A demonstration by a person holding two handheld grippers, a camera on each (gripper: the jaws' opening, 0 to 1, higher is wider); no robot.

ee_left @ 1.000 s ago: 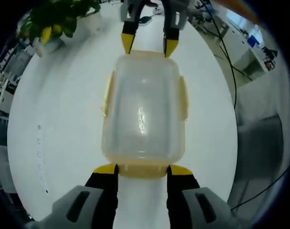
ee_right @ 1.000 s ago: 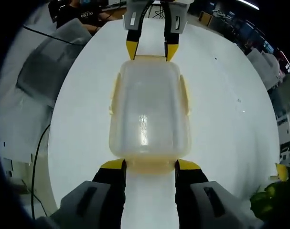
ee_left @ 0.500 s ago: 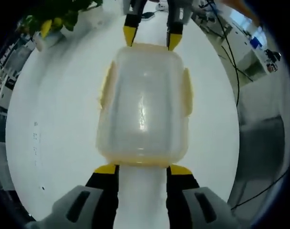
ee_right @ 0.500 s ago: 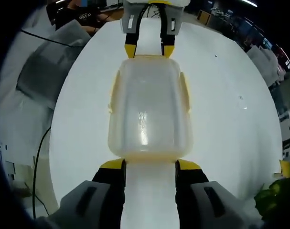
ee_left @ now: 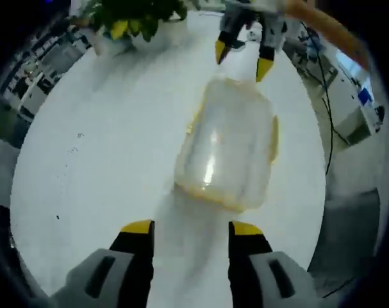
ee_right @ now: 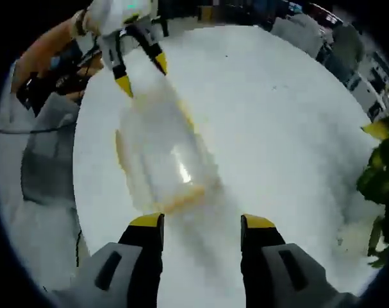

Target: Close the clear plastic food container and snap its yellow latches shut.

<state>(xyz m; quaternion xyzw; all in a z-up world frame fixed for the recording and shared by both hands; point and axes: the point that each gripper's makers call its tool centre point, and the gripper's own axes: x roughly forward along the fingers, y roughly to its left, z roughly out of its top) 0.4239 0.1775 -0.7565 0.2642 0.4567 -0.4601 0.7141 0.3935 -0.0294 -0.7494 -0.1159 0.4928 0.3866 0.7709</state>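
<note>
Left gripper: jaws spread wide, nothing held, set just short of the container's near end. Right gripper: jaws likewise wide and empty, seen near its own end of the box.

Container: clear plastic, lid seated on top, lying on the white round surface between the two grippers, touched by neither. Yellow latches are seen along its sides; whether snapped cannot be told through the blur.

Potted plant: at the far edge.

Step judged in hand: latching. Next move calls for jaws pressed onto each unfastened latch.
</note>
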